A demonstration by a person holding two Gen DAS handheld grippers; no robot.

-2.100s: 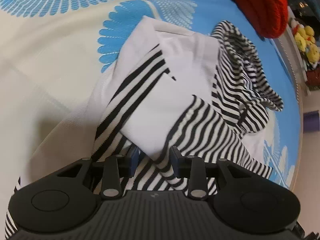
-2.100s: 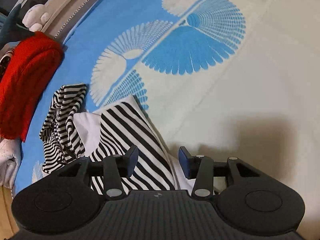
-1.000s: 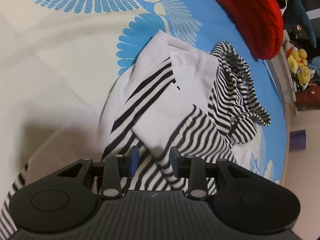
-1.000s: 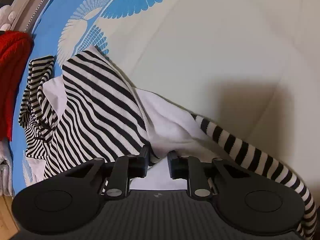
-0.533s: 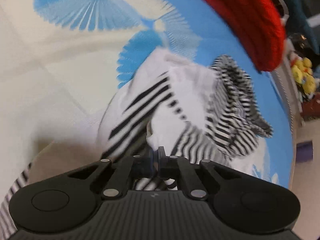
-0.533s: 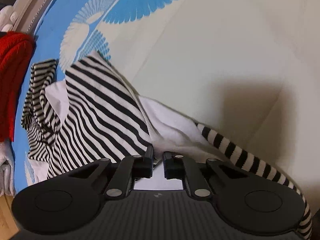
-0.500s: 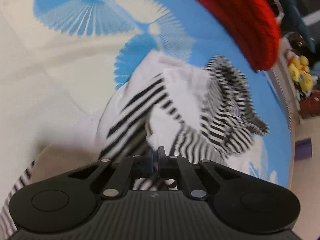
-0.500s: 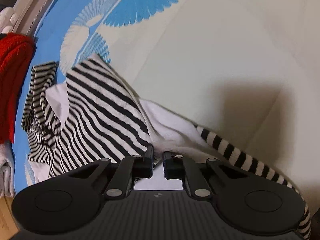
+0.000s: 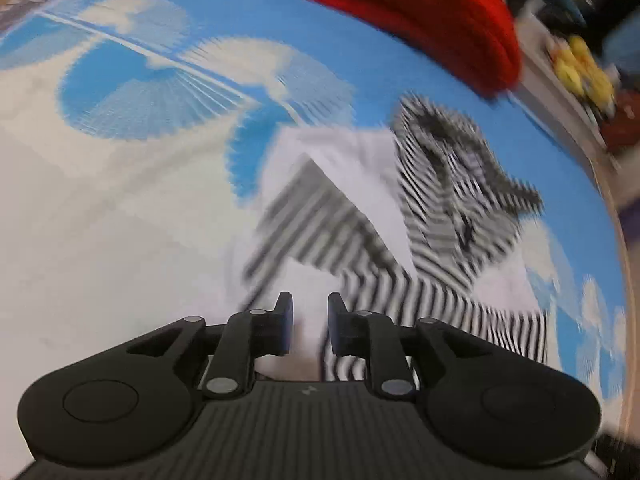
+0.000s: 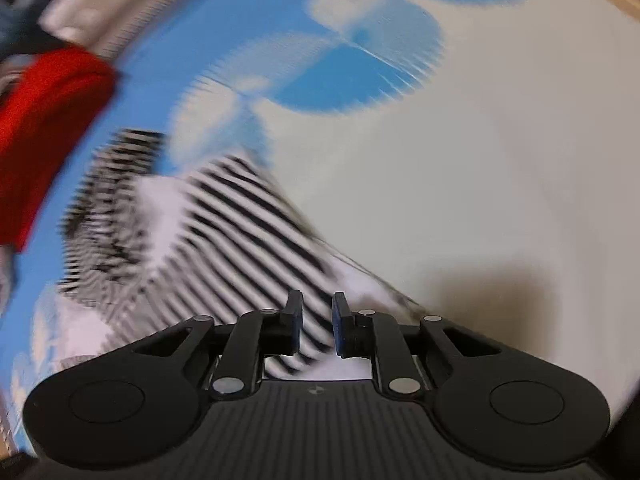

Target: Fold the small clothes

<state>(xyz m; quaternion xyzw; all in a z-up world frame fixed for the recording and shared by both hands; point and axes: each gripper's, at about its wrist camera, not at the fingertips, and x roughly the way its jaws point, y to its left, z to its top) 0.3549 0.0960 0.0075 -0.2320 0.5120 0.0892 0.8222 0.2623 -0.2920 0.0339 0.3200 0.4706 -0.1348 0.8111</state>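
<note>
Both views are smearing with motion blur, so fine detail is uncertain. The striped garment (image 9: 360, 240) is lying crumpled on the blue-and-cream patterned sheet (image 9: 120, 200), partly doubled over itself, white inner panels showing between the black-and-white bands. A red knitted item (image 9: 420, 12) is sitting beyond it near the sheet's far edge, apart from the garment.

The left gripper (image 9: 309, 330) is hovering low over the near edge of the garment with its jaws parted by a modest gap; white cloth is showing behind that gap, and no fold appears pinched. The right gripper (image 10: 317, 330) is likewise standing slightly spread, striped fabric visible through the gap; whether any cloth is sitting between the pads is hard to judge through the blur.

Judgement: the fold is only partly made, and the layers are looking uneven. To do this step well, both grippers should be taking matching corners of one edge, grabbing a single layer only, then carrying it over level so the stripes align and the loose bunched part gets flattened first.
</note>
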